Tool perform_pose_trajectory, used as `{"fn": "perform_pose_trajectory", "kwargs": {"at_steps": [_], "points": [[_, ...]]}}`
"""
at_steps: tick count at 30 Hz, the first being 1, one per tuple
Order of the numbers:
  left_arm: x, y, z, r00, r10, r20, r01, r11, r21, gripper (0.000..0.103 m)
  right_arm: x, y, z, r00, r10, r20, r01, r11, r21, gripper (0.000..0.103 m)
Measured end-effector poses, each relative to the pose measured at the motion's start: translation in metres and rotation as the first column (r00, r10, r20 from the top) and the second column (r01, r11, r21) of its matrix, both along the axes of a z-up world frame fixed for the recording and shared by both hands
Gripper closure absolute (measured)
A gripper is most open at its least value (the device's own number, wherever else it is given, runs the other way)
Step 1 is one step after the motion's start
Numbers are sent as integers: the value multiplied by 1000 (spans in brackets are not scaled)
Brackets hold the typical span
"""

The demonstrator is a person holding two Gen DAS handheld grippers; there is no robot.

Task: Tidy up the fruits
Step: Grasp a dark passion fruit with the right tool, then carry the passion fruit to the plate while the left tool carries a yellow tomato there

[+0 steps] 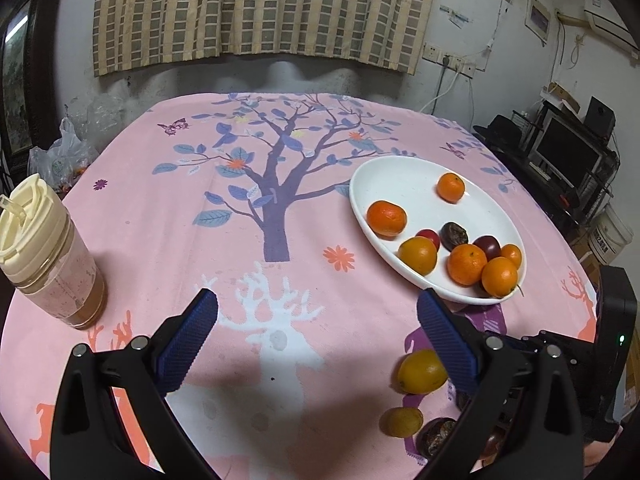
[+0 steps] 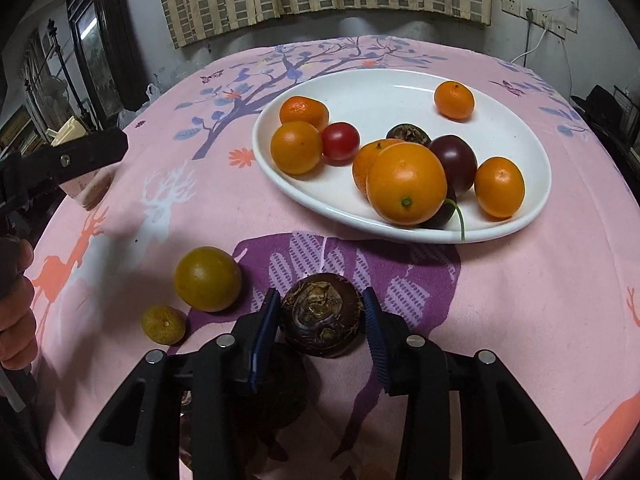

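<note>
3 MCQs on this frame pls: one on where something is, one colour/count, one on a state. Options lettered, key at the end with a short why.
1. Where does the white plate sit relative to the dark brown fruit in the right wrist view?
A. Beyond it, farther up the table
B. Underneath it
C. Off the table

2. What colour are the pads of the left gripper?
A. Red
B. Blue
C. White

3. What is the state of the right gripper?
A. Wide open over bare cloth
B. Closed around the dark brown fruit
C. Holding the lidded jar

Key: 1 A, the plate lies beyond the fruit on the pink tablecloth. 2 B, ribbed blue pads show. 3 B, both pads sit against the fruit's sides.
</note>
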State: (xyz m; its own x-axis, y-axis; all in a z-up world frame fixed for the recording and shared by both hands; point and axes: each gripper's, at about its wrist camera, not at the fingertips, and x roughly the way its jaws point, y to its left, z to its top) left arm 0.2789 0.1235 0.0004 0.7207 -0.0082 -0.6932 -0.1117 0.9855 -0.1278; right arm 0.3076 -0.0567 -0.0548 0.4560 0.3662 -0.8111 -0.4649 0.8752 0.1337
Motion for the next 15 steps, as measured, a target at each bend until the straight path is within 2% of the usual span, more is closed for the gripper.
{"fn": "perform_pose_trajectory", "kwargs": {"at_steps": [5,7,8,9,10,12,15], "points": [[2,-20,-10,987,-155,-39,155,988,-14,5,1,-15,18,999,-22,29,19,996,93,61],[1,-36,-15,974,-218,-52,220,975,18,12,-2,-19,25,998,-27,49,20,992,124,61],[1,-44,-18,965,-254,-66,256,966,32,24,-1,-21,27,998,-30,52,23,991,133,61],[1,-51,-22,955,-285,-81,288,957,35,31,-1,-23,28,998,-38,54,30,990,139,61],[1,-58,-26,945,-312,-97,317,948,35,33,-1,-25,29,998,-43,53,35,989,143,61],[3,-68,-35,930,-346,-127,353,934,43,42,0,-27,30,997,-51,52,43,988,147,61],[5,-76,-45,918,-363,-159,374,926,48,43,1,-28,32,997,-54,52,45,988,150,61]]}}
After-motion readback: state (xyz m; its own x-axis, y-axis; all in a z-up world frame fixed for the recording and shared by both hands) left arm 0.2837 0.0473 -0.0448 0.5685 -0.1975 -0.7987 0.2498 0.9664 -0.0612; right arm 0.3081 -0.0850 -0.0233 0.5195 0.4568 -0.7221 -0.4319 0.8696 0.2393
